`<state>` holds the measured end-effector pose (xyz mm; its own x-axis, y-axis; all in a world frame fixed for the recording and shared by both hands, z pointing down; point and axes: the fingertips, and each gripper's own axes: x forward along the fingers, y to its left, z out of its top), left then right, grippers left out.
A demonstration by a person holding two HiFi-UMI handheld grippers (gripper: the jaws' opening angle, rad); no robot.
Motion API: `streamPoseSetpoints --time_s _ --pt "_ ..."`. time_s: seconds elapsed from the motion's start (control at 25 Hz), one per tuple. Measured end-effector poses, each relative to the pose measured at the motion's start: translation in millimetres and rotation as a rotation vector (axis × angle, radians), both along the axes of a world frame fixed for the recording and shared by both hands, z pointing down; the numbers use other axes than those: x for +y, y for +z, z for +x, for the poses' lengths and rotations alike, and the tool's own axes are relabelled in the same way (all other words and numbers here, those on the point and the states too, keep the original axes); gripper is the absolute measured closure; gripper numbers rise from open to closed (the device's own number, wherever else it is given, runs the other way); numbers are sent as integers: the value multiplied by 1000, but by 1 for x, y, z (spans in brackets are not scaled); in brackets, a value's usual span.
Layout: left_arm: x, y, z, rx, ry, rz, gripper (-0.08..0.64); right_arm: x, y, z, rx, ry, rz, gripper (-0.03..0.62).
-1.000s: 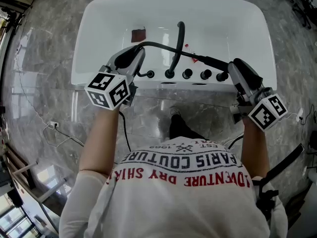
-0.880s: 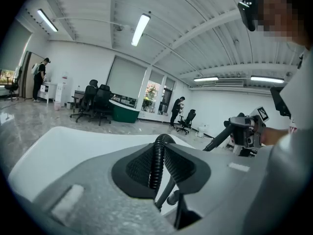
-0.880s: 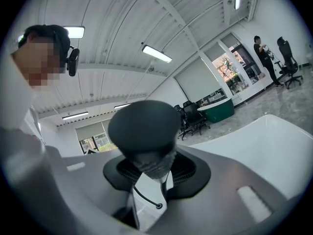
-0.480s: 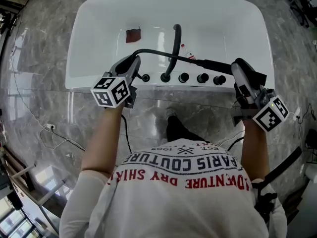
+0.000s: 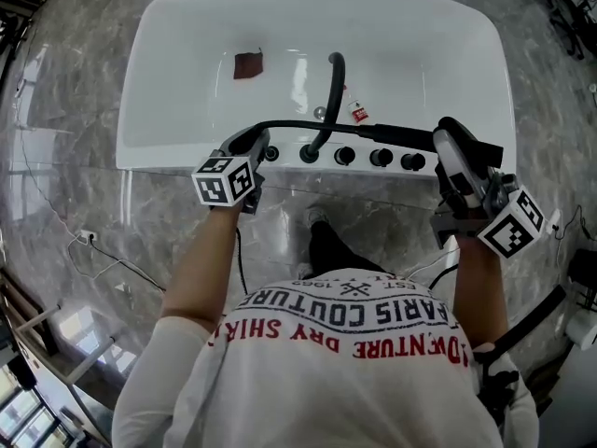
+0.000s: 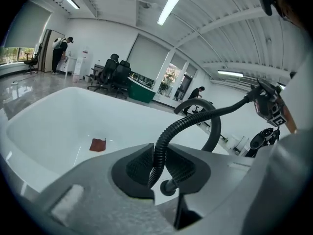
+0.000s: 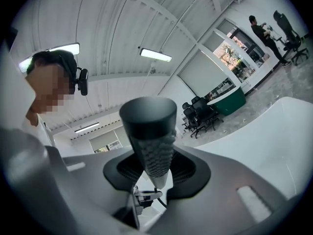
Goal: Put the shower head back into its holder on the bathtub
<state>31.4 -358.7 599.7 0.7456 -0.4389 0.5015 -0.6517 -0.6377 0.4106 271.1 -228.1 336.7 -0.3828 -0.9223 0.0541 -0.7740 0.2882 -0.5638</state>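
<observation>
The white bathtub (image 5: 140, 110) lies across the head view, with a row of black fittings (image 5: 362, 157) on its near rim. A black corrugated hose (image 5: 308, 125) runs between my two grippers above that rim. My left gripper (image 5: 254, 142) is shut on the hose (image 6: 155, 160) beside the leftmost fitting (image 5: 270, 153). My right gripper (image 5: 446, 144) is shut on the black shower head (image 5: 471, 142), held about level past the rim's right end. The shower head (image 7: 150, 141) fills the right gripper view, its textured grip between the pads.
A curved black spout (image 5: 330, 91) rises from the rim and arcs over the tub. A brown-red patch (image 5: 247, 64), a drain (image 5: 319, 112) and a small red tag (image 5: 357, 112) lie inside the tub. Grey marble floor (image 5: 65, 185) surrounds it. People stand far off (image 6: 62, 50).
My left gripper has come down with the hose until it is next to the rim's leftmost fitting. The right gripper with the shower head has shifted only a little.
</observation>
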Motion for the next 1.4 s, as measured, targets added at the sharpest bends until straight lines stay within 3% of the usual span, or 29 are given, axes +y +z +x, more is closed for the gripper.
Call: streamPoseSetpoints --time_s 0.32,0.68,0.92,1.2,1.32,1.4 --pt "12 49 -10 -70 11 -87 491 -23 -4 -43 53 -132 8 465" --pt "41 88 -18 -118 62 -128 480 -33 -6 -89 140 -285 25 465" --pt "58 94 -24 -171 83 -133 400 -42 -8 -105 148 -321 33 466" --pt "81 60 -40 -80 48 -140 415 -49 11 -134 168 -383 8 466" --pt "85 33 -52 -27 49 -123 535 -59 23 -154 169 -402 -6 466" --pt "89 13 -56 13 48 -112 558 -66 30 -163 184 -409 -12 465"
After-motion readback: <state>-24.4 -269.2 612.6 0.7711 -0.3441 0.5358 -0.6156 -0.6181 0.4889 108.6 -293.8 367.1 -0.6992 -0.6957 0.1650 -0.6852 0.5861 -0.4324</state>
